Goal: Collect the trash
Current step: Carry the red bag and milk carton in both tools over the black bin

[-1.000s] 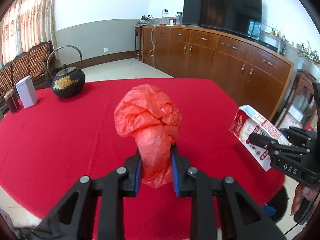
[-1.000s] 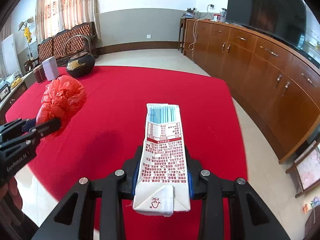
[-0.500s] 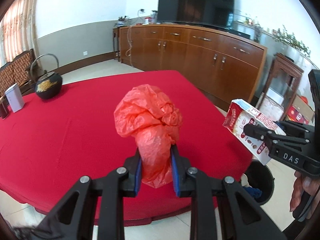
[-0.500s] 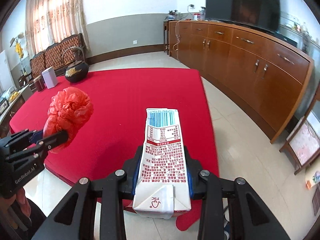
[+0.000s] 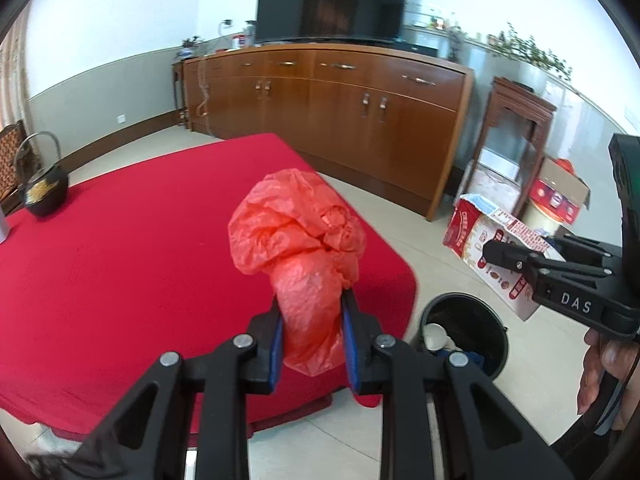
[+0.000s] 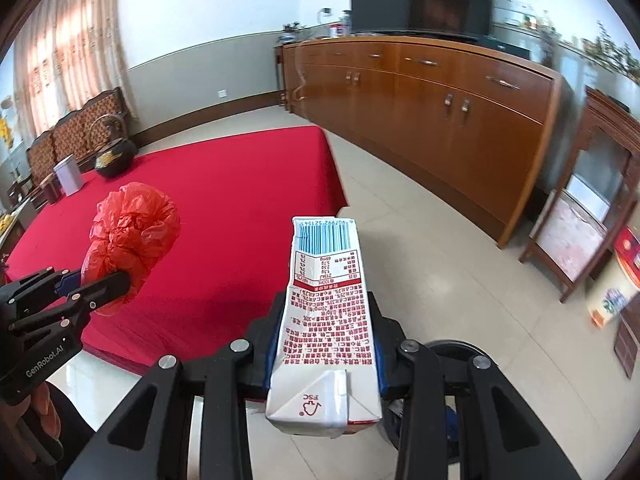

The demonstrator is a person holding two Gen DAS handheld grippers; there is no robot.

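Red plastic bag [image 5: 298,240], crumpled into a ball, sits mid-frame in the left wrist view, its lower part pinched betw the blue pads of the left gripper [image 5: 311,330], bulk puffing out above the fingertips; held in the air over the near edge of the red-clothed table [image 5: 120,264]. Milk carton [image 6: 326,312] is center-bottom of the right wrist view, clamped across its sides by the right gripper [image 6: 325,354], folded base toward the camera, barcode end pointing away. Black trash bin [image 5: 464,336] stands on the tile floor just beside the table corner, lower right of the left view, w/ a white cup-like item and sth blue already inside; in the right view only its rim shows under the gripper. Judging from this, step in hand = carry both pieces to the bin & drop. To do it well: bring each gripper over the bin mouth, not the rim, carton first since it looks closer; tip carton nose-down so it slides in; bag is light and clingy, so go low before letting go. Further out: iron kettle [image 5: 45,196] at far left, wood sideboard [image 5: 340,112] and TV [image 5: 330,0] up top
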